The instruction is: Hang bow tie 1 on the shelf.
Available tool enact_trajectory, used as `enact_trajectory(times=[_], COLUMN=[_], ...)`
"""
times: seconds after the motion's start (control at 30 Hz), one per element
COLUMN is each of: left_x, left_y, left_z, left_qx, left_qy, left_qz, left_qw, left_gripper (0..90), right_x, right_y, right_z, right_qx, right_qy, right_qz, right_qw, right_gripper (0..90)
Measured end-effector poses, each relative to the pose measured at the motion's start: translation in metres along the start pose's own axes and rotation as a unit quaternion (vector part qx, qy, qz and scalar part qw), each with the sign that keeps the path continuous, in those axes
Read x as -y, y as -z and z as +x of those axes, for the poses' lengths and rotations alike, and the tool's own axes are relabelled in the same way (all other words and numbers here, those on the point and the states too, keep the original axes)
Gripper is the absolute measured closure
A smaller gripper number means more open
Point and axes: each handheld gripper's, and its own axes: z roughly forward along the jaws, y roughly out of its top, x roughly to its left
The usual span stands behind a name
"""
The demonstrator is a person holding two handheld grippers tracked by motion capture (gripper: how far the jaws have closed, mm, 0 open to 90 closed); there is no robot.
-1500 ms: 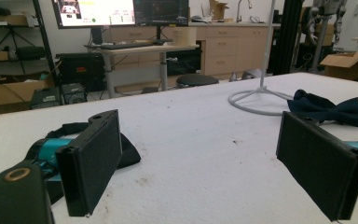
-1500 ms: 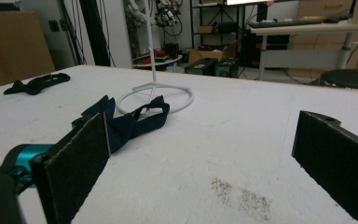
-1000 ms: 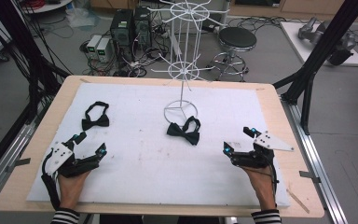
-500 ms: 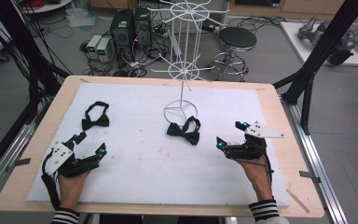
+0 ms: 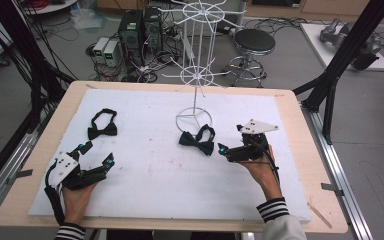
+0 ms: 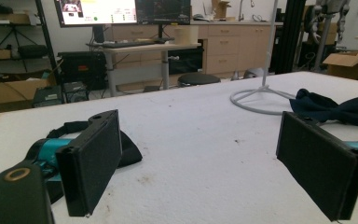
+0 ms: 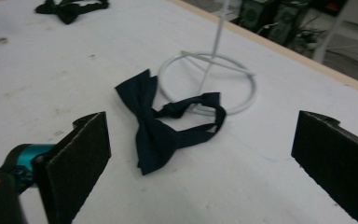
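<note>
A dark bow tie (image 5: 197, 141) lies by the ring foot of a white wire rack (image 5: 194, 119) in the middle of the white mat. My right gripper (image 5: 230, 138) stands open just right of it, and the tie (image 7: 161, 133) lies ahead between the spread jaws without touching them. A second bow tie (image 5: 102, 127) rests at the mat's left. Below it, near the front left, my left gripper (image 5: 98, 153) is open and holds nothing. In the left gripper view that tie (image 6: 129, 149) peeks out behind the left pad (image 6: 93, 163).
The rack's pole and wire arms (image 5: 200, 30) rise above the table's back middle. A wooden table edge (image 5: 300, 150) frames the white mat (image 5: 150, 170). Computers, cables and a stool (image 5: 254, 42) stand on the floor behind.
My right gripper has moved forward and left, closer to the middle bow tie. The left gripper has stayed put.
</note>
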Motion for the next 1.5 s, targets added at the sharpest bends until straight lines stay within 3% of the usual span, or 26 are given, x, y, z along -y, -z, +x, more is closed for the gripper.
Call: enact_trajectory(times=[0.33, 0.57, 0.6, 0.73, 0.93, 1.1, 1.23, 1.33, 1.37, 1.5], left_x=[0.0, 0.0, 0.0, 0.0, 0.0, 0.0, 0.0, 0.0, 0.0, 0.0], left_y=[0.0, 0.0, 0.0, 0.0, 0.0, 0.0, 0.0, 0.0, 0.0, 0.0], left_z=[0.0, 0.0, 0.0, 0.0, 0.0, 0.0, 0.0, 0.001, 0.001, 0.001], left_qx=[0.0, 0.001, 0.001, 0.001, 0.001, 0.0, 0.0, 0.0, 0.0, 0.0], left_qy=[0.001, 0.0, 0.001, 0.001, 0.0, 0.002, 0.002, 0.003, 0.004, 0.004], left_qz=[0.0, -0.001, 0.0, 0.0, 0.0, 0.0, 0.0, -0.002, -0.002, -0.002], left_qw=[1.0, 1.0, 1.0, 1.0, 1.0, 1.0, 1.0, 1.0, 1.0, 1.0], left_gripper=[14.5, 14.5, 14.5, 14.5, 14.6, 14.5, 14.5, 14.6, 14.6, 14.5], right_x=[-0.015, -0.015, -0.012, -0.011, -0.009, -0.008, -0.009, -0.009, -0.007, -0.004], right_y=[-0.021, -0.037, -0.043, -0.049, -0.055, -0.063, -0.071, -0.073, -0.076, -0.08], right_z=[0.004, 0.006, 0.007, 0.006, 0.004, 0.004, 0.007, 0.008, 0.008, 0.008], right_qx=[-0.016, -0.039, -0.051, -0.056, -0.062, -0.074, -0.077, -0.085, -0.086, -0.083], right_qy=[0.035, 0.034, 0.033, 0.039, 0.031, 0.032, 0.046, 0.057, 0.061, 0.062], right_qz=[0.043, 0.06, 0.074, 0.084, 0.099, 0.116, 0.143, 0.148, 0.162, 0.176], right_qw=[0.9983, 0.9968, 0.9954, 0.9941, 0.9926, 0.99, 0.9857, 0.9837, 0.9811, 0.979], right_gripper=[5.9, 7.0, 7.1, 13.4, 13.5, 15.1, 17.7, 23.0, 23.1, 26.0])
